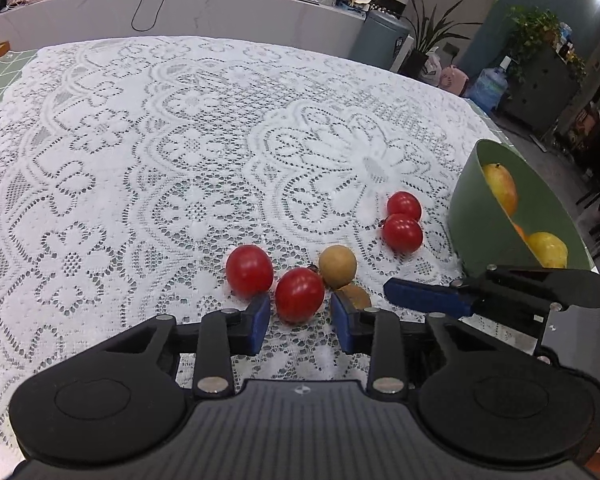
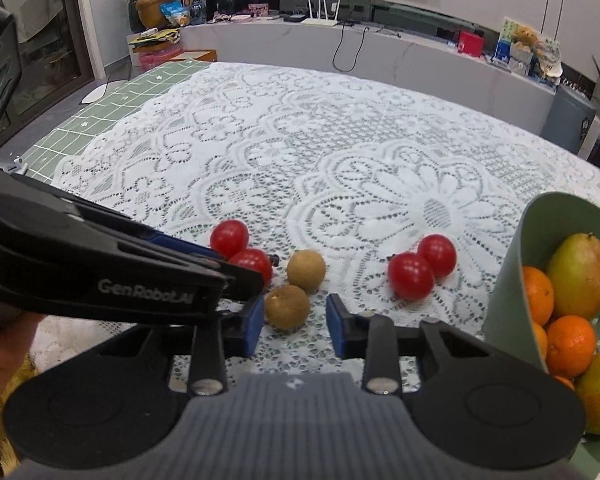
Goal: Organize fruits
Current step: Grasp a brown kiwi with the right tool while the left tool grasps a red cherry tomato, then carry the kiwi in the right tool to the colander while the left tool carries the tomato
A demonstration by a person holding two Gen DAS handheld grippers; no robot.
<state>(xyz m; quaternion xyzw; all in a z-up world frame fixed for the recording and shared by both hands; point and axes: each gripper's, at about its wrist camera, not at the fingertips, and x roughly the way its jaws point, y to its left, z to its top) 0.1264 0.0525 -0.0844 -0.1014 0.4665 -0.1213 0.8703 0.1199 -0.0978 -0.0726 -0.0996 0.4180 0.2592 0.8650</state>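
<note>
Several cherry tomatoes and two brown longans lie on the white lace tablecloth (image 1: 180,140). My left gripper (image 1: 301,320) is low over the cloth with one red tomato (image 1: 299,294) between its blue fingertips; narrow gaps show on both sides, so it is open. A second tomato (image 1: 249,270) lies just to its left. My right gripper (image 2: 296,320) is open around the nearer longan (image 2: 287,306): the left pad is against it and the right pad stands apart. The other longan (image 2: 306,270) lies just behind. Two more tomatoes (image 2: 420,268) sit to the right.
A green bowl (image 2: 508,280) stands at the right with mangoes (image 2: 578,276) and oranges (image 2: 570,344) inside. The two grippers are side by side, the left gripper's body (image 2: 140,280) crossing the right wrist view. A green grid mat (image 2: 112,108) lies beyond the cloth's far left.
</note>
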